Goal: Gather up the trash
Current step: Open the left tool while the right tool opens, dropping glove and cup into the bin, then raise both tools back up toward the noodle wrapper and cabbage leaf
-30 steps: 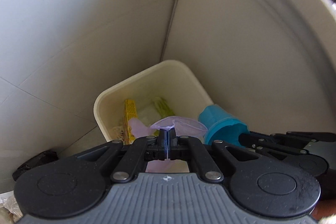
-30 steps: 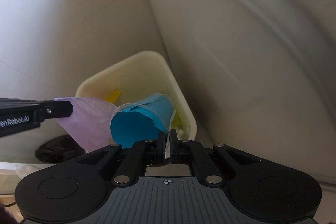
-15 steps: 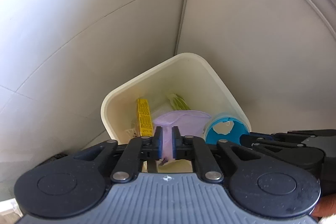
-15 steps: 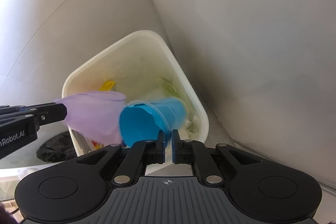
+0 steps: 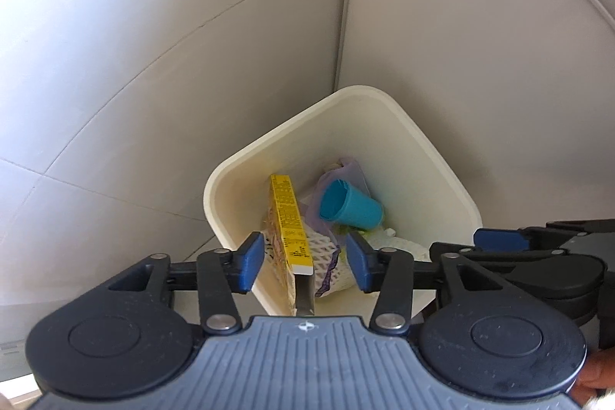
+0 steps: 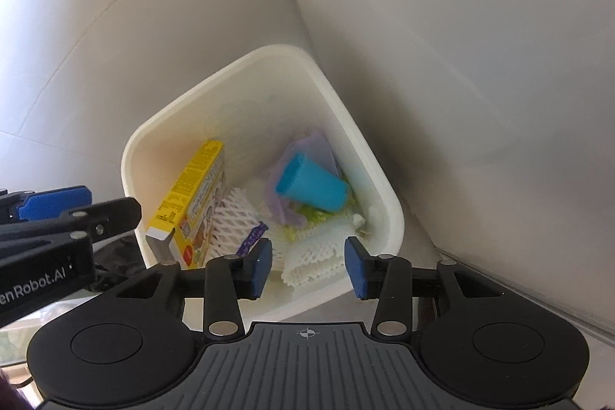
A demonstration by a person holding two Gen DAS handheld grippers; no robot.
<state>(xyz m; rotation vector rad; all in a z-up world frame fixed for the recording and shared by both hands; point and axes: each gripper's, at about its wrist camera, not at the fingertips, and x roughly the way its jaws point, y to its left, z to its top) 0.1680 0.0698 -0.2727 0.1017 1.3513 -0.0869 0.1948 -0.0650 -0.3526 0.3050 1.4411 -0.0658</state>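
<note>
Now both claws opening, nothing btwn pads: left claw [image 5: 305,262], right claw [image 6: 308,264]; blue cup [image 6: 312,187] in bin [image 6: 384,179], maybe atop purple wrapper [image 6: 282,206].

A blue cup [image 6: 312,186] lies tipped on lilac wrap [image 6: 307,146] inside the cream bin [image 6: 192,102].

cup [image 6: 312,188] lies in the bin [image 6: 338,95]; box [image 6: 192,202] leans left of it

cream bin [image 6: 386,195], blue cup [image 6: 313,188] (lilac wrapper [image 6: 315,145]), yellow box [image 6: 192,193]
</note>
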